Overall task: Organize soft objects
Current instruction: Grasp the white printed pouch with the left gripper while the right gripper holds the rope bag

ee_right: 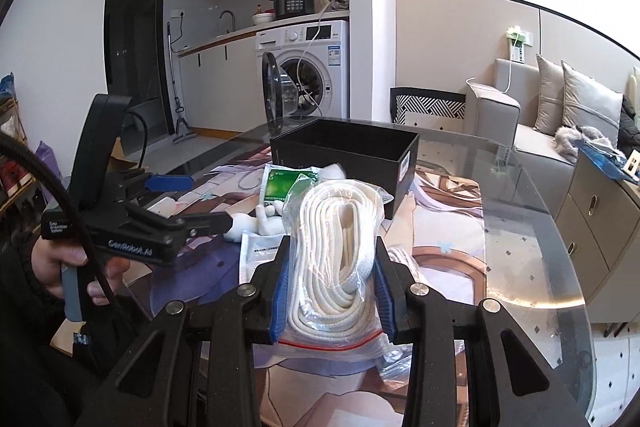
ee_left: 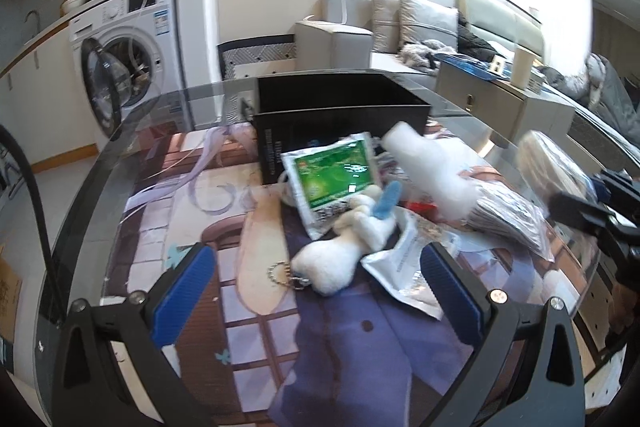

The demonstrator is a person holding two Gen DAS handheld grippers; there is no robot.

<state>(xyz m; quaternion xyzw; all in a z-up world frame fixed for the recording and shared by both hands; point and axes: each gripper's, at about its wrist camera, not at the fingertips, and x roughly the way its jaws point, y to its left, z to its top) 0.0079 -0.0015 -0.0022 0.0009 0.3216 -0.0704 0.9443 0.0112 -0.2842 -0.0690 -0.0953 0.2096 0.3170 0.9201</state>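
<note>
My right gripper [ee_right: 334, 267] is shut on a clear zip bag of coiled white rope [ee_right: 340, 227], lifted above the table. My left gripper [ee_left: 318, 267] stands open and low over a white plush toy with a keychain [ee_left: 328, 263], its blue pads clear of the toy. An open black box [ee_left: 340, 107] [ee_right: 344, 151] stands behind the pile. In front of it lie a green packet [ee_left: 336, 175] [ee_right: 284, 183], a white fluffy roll [ee_left: 432, 167], a bagged grey-brown bundle [ee_left: 508, 215] and a silvery pouch [ee_left: 404, 267]. The left gripper [ee_right: 200, 203] shows at the left of the right wrist view.
All of it sits on a round glass table [ee_right: 532, 227] over a printed mat [ee_left: 192, 211]. A hand [ee_right: 60, 267] holds the left gripper's handle. Off the table are a washing machine [ee_right: 308, 71] with its door open, a sofa [ee_right: 540, 131] and a low cabinet [ee_left: 504, 103].
</note>
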